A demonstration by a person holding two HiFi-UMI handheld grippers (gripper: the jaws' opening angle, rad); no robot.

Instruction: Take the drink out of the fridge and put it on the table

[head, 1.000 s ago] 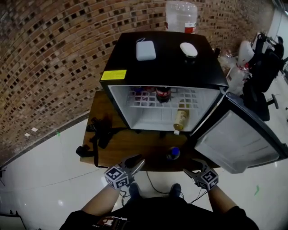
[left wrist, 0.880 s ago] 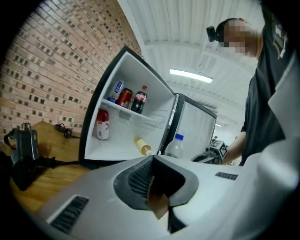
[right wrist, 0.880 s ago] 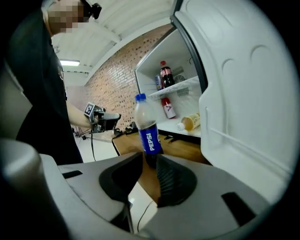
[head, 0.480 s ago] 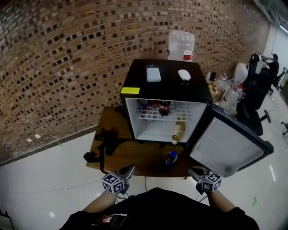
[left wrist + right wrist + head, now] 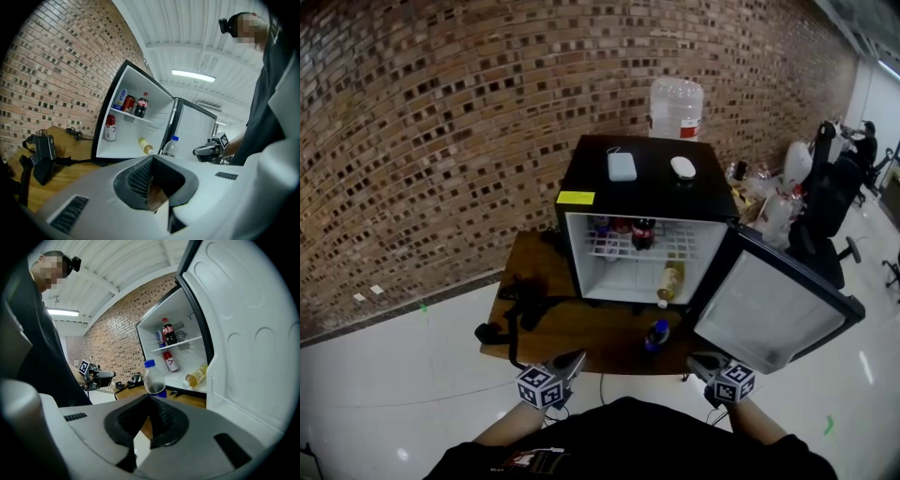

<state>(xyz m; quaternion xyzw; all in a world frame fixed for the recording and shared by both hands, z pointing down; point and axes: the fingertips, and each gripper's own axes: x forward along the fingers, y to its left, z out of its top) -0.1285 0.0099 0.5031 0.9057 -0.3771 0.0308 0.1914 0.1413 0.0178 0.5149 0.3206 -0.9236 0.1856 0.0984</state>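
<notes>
Both pairs of my jaws are pressed together, pad against pad, with nothing between them. My left gripper (image 5: pixel 574 359) and right gripper (image 5: pixel 697 360) hover off the near edge of the bench (image 5: pixel 572 323). The drink (image 5: pixel 656 332), a clear bottle with a blue cap and blue label, stands upright on the bench just in front of the open fridge (image 5: pixel 647 187), apart from both grippers. Inside, a cola bottle (image 5: pixel 643 232) with a red label stands on the wire shelf (image 5: pixel 684 246) beside some cans (image 5: pixel 605 225). A yellow bottle (image 5: pixel 671 278) lies on the fridge floor. A yellow sticker (image 5: pixel 576 198) sits at the fridge's top front corner. All the print is too small for me to read.
</notes>
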